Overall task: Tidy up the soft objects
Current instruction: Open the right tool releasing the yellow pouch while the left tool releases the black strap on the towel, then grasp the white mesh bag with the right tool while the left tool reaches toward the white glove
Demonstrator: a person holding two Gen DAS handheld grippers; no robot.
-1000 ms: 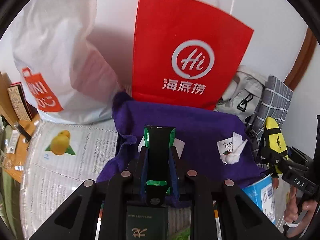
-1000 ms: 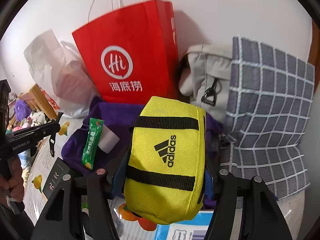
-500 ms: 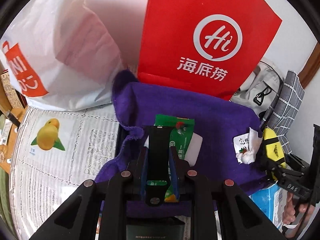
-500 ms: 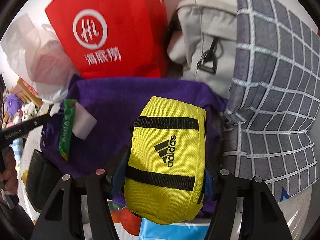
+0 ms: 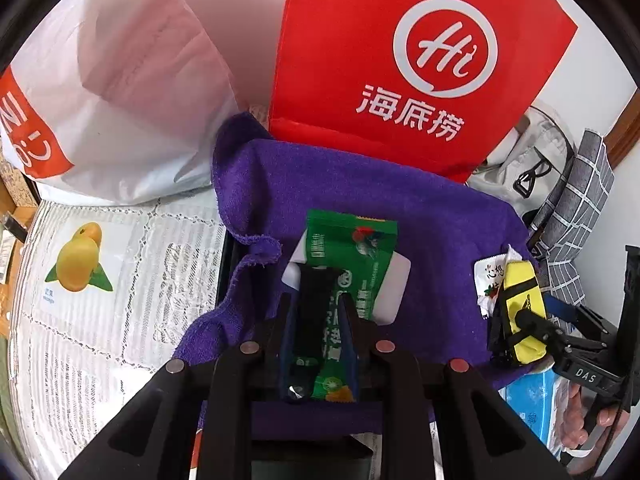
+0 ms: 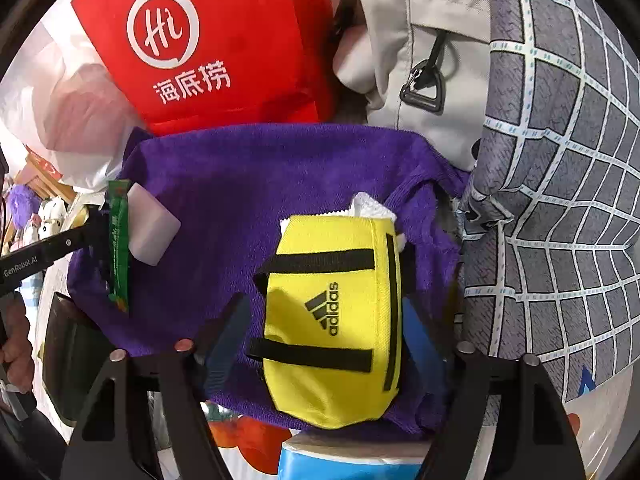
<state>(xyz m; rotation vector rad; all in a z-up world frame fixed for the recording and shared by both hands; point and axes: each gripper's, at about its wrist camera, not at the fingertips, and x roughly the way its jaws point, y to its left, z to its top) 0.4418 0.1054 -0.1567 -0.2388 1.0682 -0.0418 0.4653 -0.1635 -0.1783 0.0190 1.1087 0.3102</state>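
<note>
Two grippers are being held over a purple towel (image 6: 248, 168). A green packet (image 5: 352, 264) is being pinched in the left gripper (image 5: 318, 312). The right gripper's (image 6: 320, 344) jaws have just been opening, and a yellow pouch (image 6: 332, 320) is being left loose between them.

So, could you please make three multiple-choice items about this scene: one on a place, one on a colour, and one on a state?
1. The yellow pouch lies
A. on the purple towel
B. inside the red bag
C. on the checked cloth

2. The packet at the left gripper is mostly
A. blue
B. white
C. green

3. The left gripper is
A. open and empty
B. shut on the packet
C. shut on the towel

Answers:
1 A: purple cloth shows on all sides of the pouch in the right wrist view.
2 C: its wrapper is green, with only a little orange at one end.
3 B: both fingers press against the packet's sides in the left wrist view.
</note>
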